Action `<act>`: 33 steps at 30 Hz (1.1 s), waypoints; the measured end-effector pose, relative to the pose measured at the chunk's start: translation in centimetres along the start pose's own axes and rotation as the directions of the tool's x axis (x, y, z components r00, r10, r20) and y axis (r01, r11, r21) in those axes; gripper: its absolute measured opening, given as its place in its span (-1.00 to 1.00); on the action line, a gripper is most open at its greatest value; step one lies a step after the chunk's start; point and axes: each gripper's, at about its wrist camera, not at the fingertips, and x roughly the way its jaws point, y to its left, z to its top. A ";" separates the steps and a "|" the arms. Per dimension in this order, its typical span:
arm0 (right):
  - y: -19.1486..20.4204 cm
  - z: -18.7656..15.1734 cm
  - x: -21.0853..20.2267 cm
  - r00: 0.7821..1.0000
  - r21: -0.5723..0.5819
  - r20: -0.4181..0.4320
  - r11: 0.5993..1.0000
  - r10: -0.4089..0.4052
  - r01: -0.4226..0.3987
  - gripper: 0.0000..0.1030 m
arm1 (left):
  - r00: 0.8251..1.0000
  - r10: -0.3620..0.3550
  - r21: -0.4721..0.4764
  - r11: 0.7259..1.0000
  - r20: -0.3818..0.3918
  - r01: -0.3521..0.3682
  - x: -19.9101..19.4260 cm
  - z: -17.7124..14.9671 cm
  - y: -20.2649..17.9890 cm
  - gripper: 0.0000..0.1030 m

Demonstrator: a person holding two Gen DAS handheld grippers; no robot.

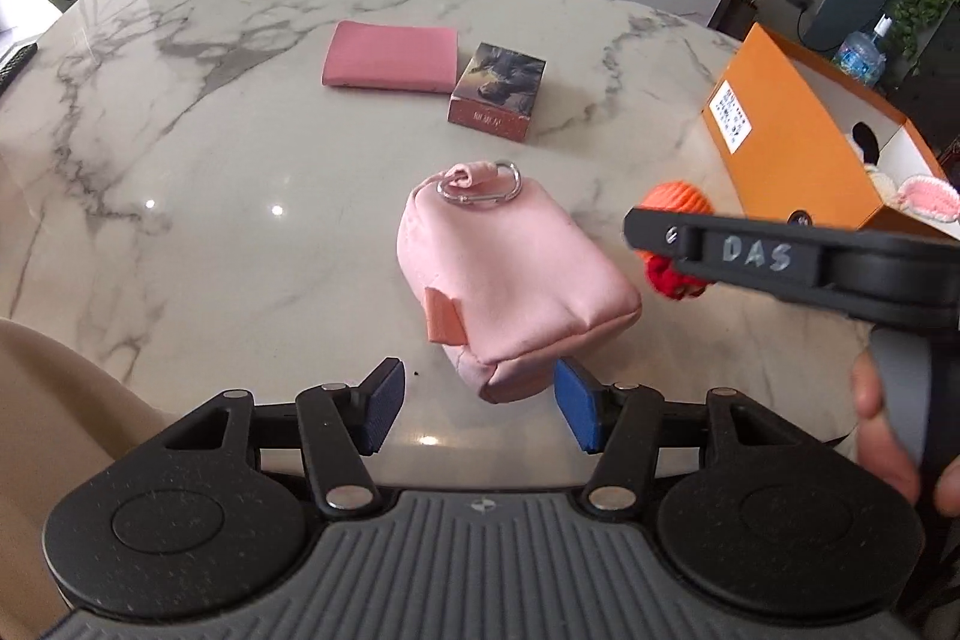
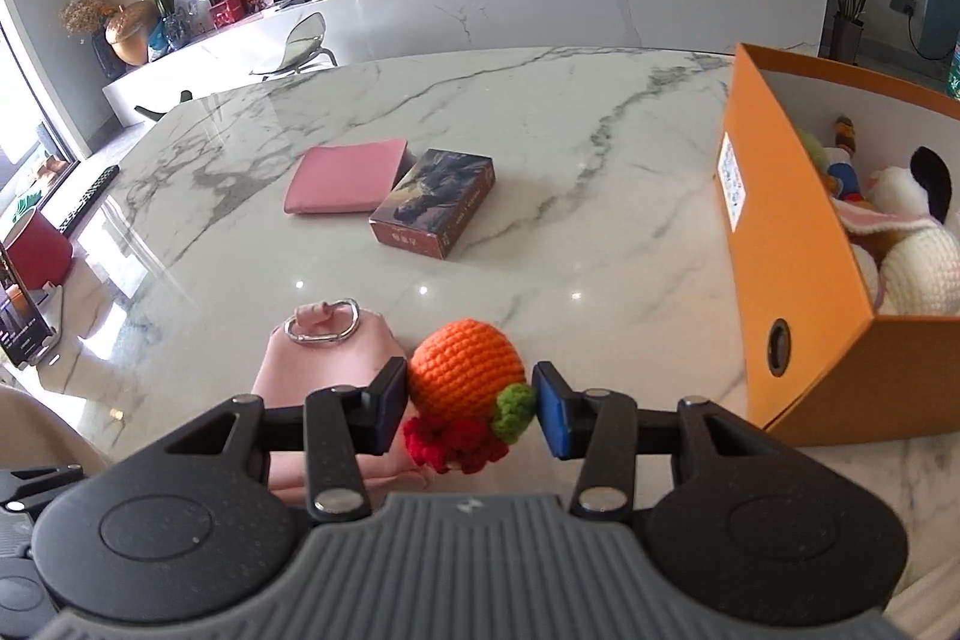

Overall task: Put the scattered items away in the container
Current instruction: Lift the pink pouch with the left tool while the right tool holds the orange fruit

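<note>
The right claw (image 2: 471,409) grips a crocheted orange (image 2: 465,367) above the counter (image 2: 540,148), left of the orange box (image 2: 798,292). The left claw (image 1: 477,409) stands open around the near end of a pink pouch (image 1: 510,274) lying mid-counter.

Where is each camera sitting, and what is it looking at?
Left wrist view: sits on the left gripper, looking down past its open fingers at the pink pouch; a hand and the right gripper show.
Right wrist view: sits on the right gripper, looking at the crocheted orange it grips.
Both show the marble table, pink wallet, card box and orange container.
</note>
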 end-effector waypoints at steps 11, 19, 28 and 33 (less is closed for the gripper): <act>-1.4 -1.5 1.6 0.989 0.117 -0.117 0.990 0.095 -0.081 -0.07 | 1.000 -0.004 0.088 0.996 -0.003 0.004 1.1 1.0 -1.3 0.44; -2.3 -1.2 0.5 0.995 0.133 -0.082 0.990 0.063 -0.052 -0.07 | 1.000 0.012 0.089 0.996 0.014 -0.013 1.3 1.6 -1.5 0.46; -4.5 -1.3 0.0 0.999 0.140 -0.047 0.990 -0.020 0.027 -0.07 | 1.000 0.027 0.014 1.000 0.016 -0.027 2.5 3.0 -2.8 0.65; -4.6 -1.6 0.0 0.999 0.120 -0.035 0.992 -0.026 0.030 -0.07 | 0.994 0.110 0.034 0.993 0.005 -0.110 4.2 2.9 -3.9 0.69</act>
